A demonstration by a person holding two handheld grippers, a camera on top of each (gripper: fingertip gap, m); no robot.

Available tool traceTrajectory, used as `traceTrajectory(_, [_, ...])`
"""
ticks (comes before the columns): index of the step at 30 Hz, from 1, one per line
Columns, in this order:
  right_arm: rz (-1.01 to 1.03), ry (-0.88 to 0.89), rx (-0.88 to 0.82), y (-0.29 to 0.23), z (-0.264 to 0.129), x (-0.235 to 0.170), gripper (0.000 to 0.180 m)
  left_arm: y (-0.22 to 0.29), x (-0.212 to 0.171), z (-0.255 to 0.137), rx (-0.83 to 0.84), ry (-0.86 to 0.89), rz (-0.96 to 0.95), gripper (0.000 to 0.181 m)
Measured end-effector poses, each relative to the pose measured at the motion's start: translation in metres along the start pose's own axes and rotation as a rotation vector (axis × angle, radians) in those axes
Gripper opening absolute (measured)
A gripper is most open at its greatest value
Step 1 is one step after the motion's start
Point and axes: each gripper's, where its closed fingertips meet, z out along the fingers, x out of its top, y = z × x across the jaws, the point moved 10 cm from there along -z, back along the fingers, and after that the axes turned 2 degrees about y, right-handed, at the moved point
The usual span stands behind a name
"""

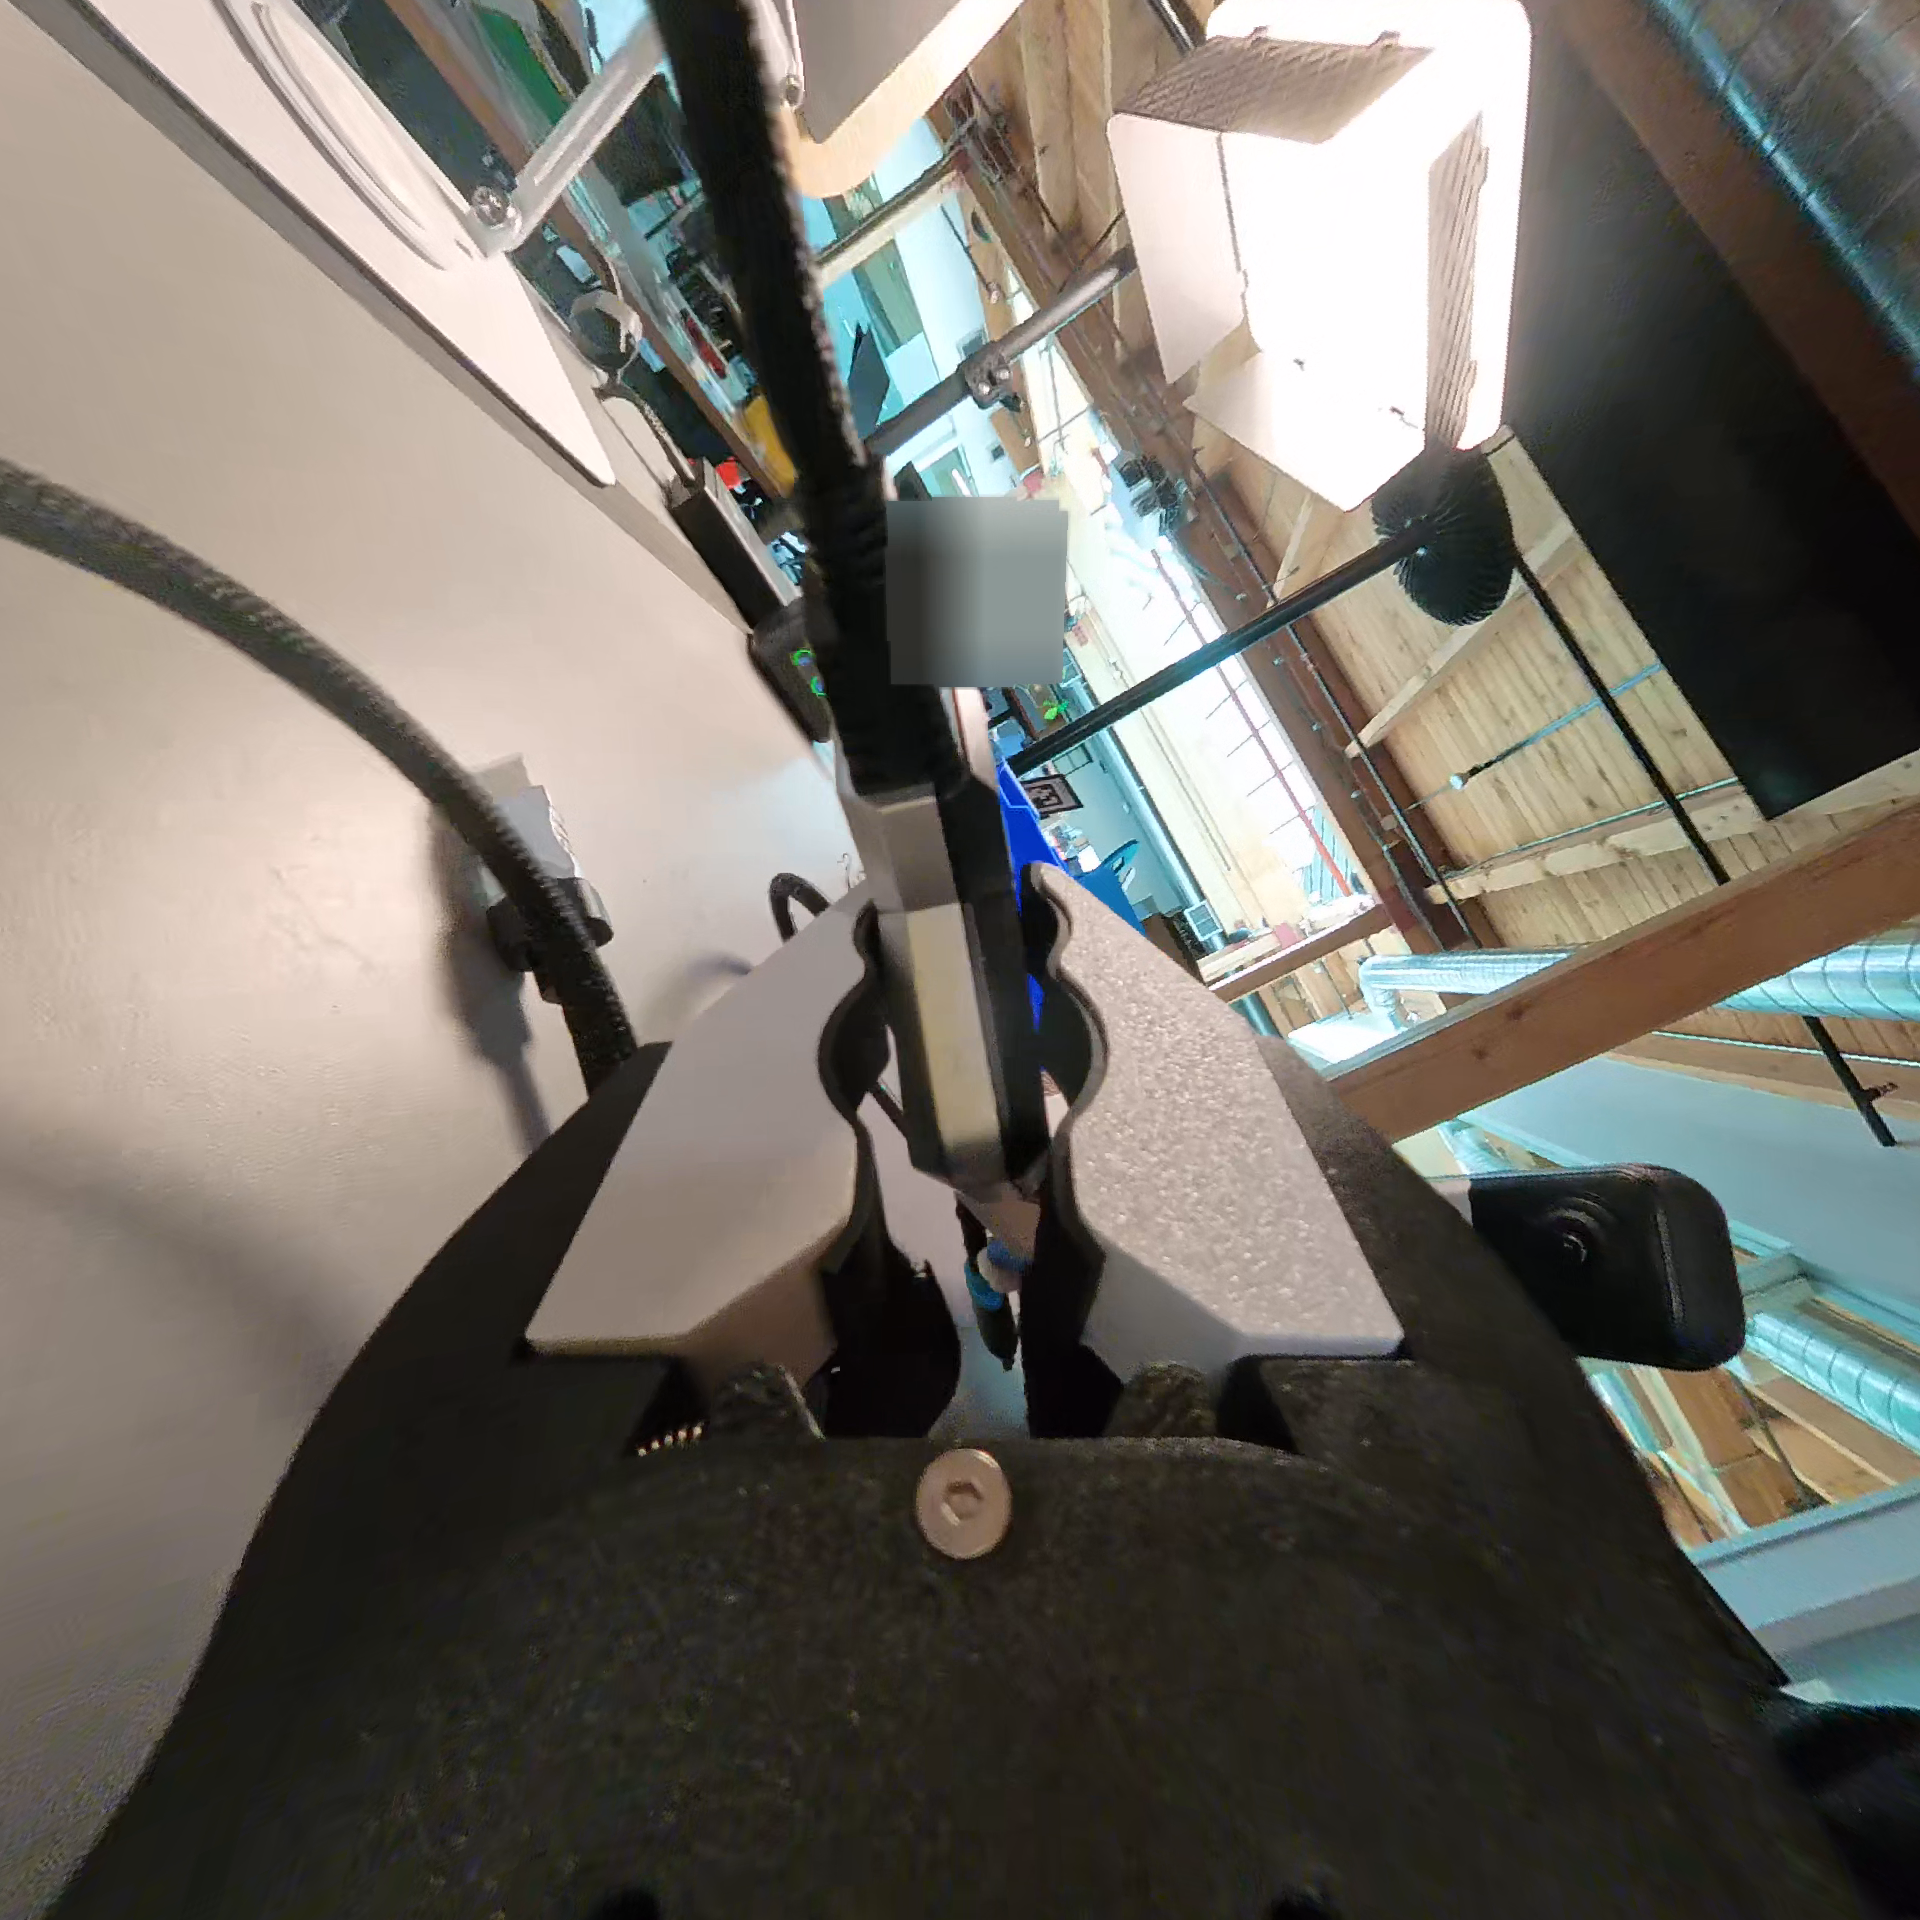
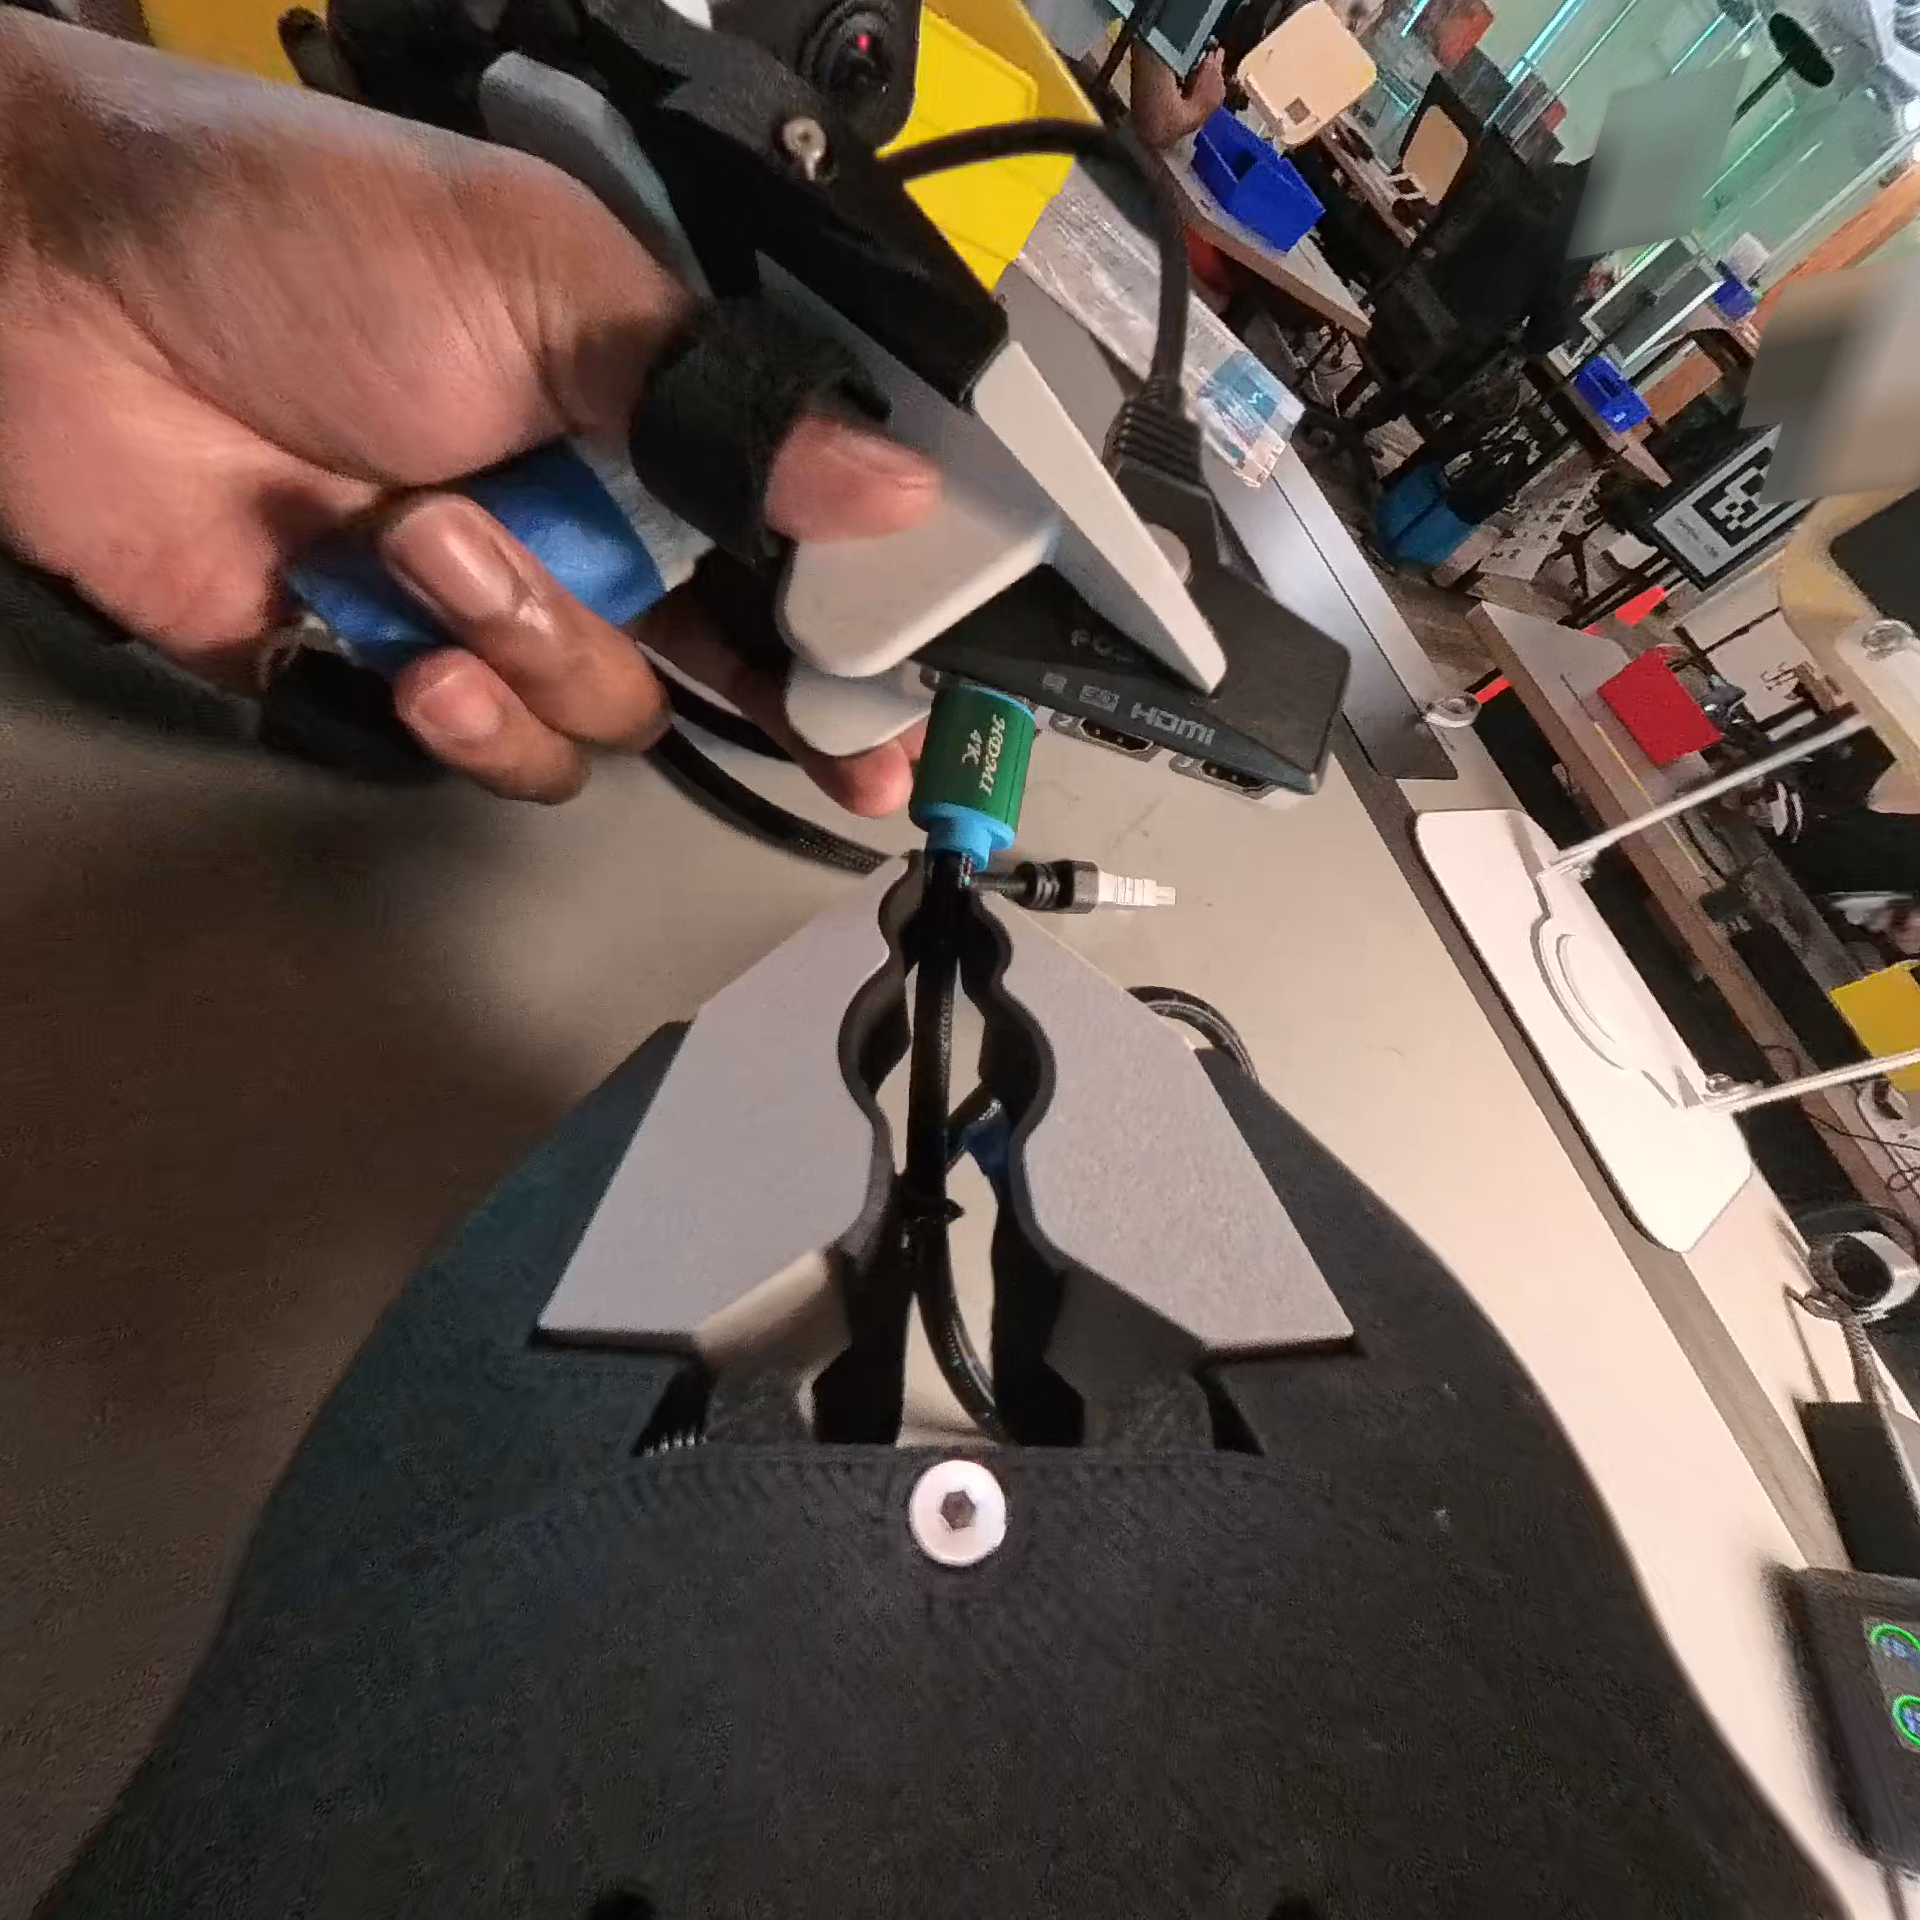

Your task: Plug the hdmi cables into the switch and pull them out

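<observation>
While its two grey fingers press together on a thin black cable, the right gripper [image 2: 940, 904] holds the line just behind a green plug [image 2: 975, 758] with a blue collar. That plug stands nearly upright and its top meets the front edge of the black switch [image 2: 1226, 665], at the port nearest the other tool; whether it is fully seated cannot be told. Two more ports on the same edge show open slots. A short black lead with a white tip [image 2: 1091, 889] sticks out sideways just beyond the fingertips.

From above, the left gripper [image 2: 997, 623] pinches the switch between its grey fingers, with a person's hand [image 2: 343, 395] wrapped around its blue handle. A thicker black cable with a moulded plug [image 2: 1153, 457] enters the far side of the switch.

Seen from the left wrist view, the left gripper [image 1: 961, 914] clamps a flat grey and black slab, the switch [image 1: 940, 1029], edge on, and a braided black cable [image 1: 790, 312] runs away from it. Another braided cable [image 1: 343, 675] curves over the pale bench [image 1: 260, 1039].
</observation>
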Motion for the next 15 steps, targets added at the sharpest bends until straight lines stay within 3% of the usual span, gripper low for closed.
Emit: traceTrajectory(15, [-0.002,0.014,0.006,0.0077,-0.0049,-0.0086,0.007,0.0014,0.0004,-0.0016,-0.032,-0.044,0.023,0.021])
